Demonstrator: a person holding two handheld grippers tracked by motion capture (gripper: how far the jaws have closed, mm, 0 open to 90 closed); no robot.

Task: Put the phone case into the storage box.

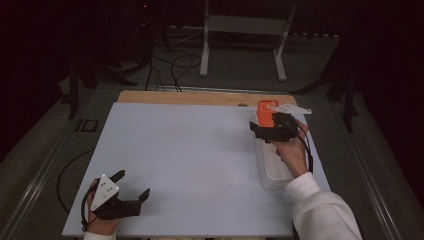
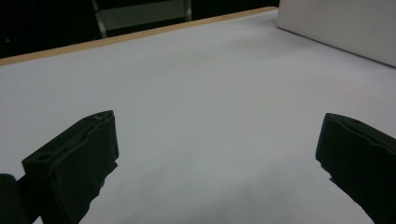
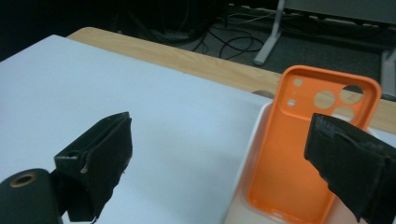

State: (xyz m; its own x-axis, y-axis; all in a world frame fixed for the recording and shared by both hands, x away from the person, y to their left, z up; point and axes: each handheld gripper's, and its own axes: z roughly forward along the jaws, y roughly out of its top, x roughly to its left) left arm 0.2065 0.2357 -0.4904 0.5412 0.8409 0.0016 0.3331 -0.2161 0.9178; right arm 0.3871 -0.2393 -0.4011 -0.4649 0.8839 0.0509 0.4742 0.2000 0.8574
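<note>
An orange phone case [image 1: 266, 111] [image 3: 303, 154] leans upright at the far end of a long clear tray [image 1: 272, 175] [image 3: 250, 154] on the right side of the white board. My right gripper [image 1: 270, 125] [image 3: 222, 123] hovers open just in front of the case, jaws wide apart. Its right jaw overlaps the case's right edge in the right gripper view, and whether they touch I cannot say. My left gripper [image 1: 133, 183] [image 2: 218, 120] rests open at the board's near left corner, nothing between its jaws.
The white board [image 1: 190, 150] lies on a wooden table whose edge [image 1: 200, 96] shows at the back. A pale tray wall [image 2: 336, 28] shows far right in the left gripper view. A white stand [image 1: 240, 30] and cables [image 1: 175, 65] are on the floor behind.
</note>
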